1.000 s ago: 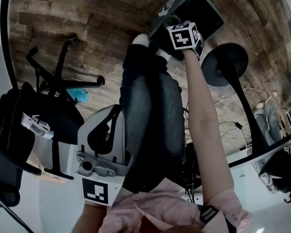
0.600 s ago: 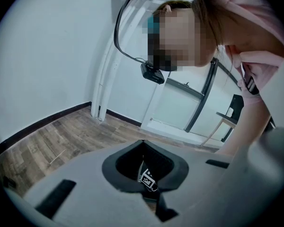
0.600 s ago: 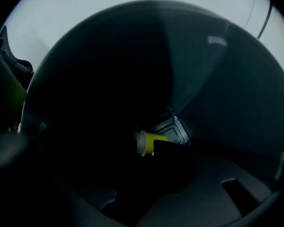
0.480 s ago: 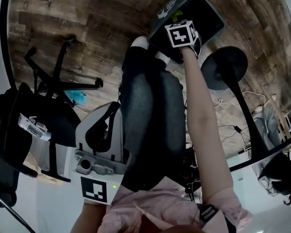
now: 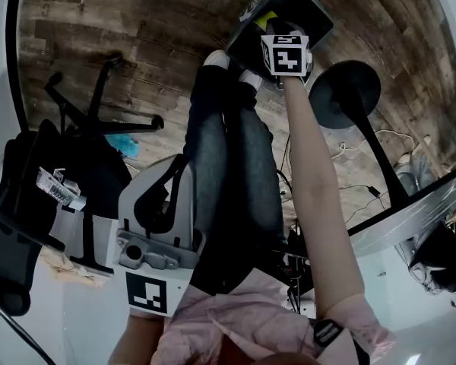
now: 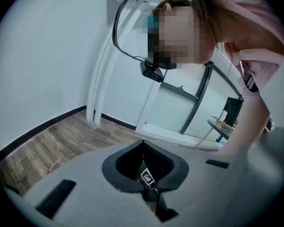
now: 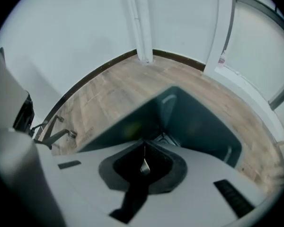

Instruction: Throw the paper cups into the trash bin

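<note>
At lower left of the head view the left gripper (image 6: 143,150) is held near the body, its jaws together with no cup between them. Toward upper right, the right gripper (image 7: 144,155) points down over the dark trash bin (image 5: 313,15). Its jaws have just closed and meet on nothing.

A yellowish patch (image 5: 267,20) inside the bin may be a dropped paper cup, but it is too blurred to be sure. The drop looks done. The next move calls for finding another cup, and none is in view. Nothing is readable; the pale emblem (image 5: 252,7) on the bin's rim is illegible.
</note>
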{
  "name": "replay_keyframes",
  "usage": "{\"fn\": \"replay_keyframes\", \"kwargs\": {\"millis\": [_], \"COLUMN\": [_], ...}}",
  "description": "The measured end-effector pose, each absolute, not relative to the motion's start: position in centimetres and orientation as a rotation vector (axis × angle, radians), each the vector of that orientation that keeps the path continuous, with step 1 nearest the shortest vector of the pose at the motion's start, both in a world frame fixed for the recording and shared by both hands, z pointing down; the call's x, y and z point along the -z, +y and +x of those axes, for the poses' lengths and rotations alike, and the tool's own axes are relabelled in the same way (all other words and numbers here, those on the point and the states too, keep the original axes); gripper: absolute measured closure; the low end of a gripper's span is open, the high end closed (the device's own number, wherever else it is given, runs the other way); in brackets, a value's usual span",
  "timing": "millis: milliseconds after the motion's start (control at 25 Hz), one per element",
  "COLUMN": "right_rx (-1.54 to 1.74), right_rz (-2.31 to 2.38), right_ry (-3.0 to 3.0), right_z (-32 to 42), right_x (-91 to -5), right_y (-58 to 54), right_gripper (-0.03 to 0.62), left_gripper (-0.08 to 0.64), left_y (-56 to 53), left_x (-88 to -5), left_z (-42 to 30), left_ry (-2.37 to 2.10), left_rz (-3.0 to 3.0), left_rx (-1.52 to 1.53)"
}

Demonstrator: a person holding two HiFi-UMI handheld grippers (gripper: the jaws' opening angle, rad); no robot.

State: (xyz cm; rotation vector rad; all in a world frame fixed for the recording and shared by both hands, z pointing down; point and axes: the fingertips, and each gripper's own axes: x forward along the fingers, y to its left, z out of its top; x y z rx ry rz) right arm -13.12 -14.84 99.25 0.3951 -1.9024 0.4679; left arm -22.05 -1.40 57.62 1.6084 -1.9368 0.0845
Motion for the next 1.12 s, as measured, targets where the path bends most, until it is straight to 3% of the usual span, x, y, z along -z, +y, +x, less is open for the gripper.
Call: {"fn": "replay_keyframes", "kwargs": {"millis": [560, 1120], "right_rx": [-0.573, -0.715], "right_rz": [0.566, 0.75], "right_ry": [-1.999, -2.066], "right_z": [-12.7, -9.1], "right_x": [-86.6, -78.0], "right_y": [-16.1, -17.5], "right_gripper": [0.56, 0.563], "left_gripper": [0.545, 0.545], "left_y": [-2.2, -2.7], "left_x": [-48.5, -45.5], "left_z": [-20.3, -18.4], "left_ry": [-1.88, -1.831], "left_rz": [1.756, 1.798], "left_rx": [-0.051, -0.076]}}
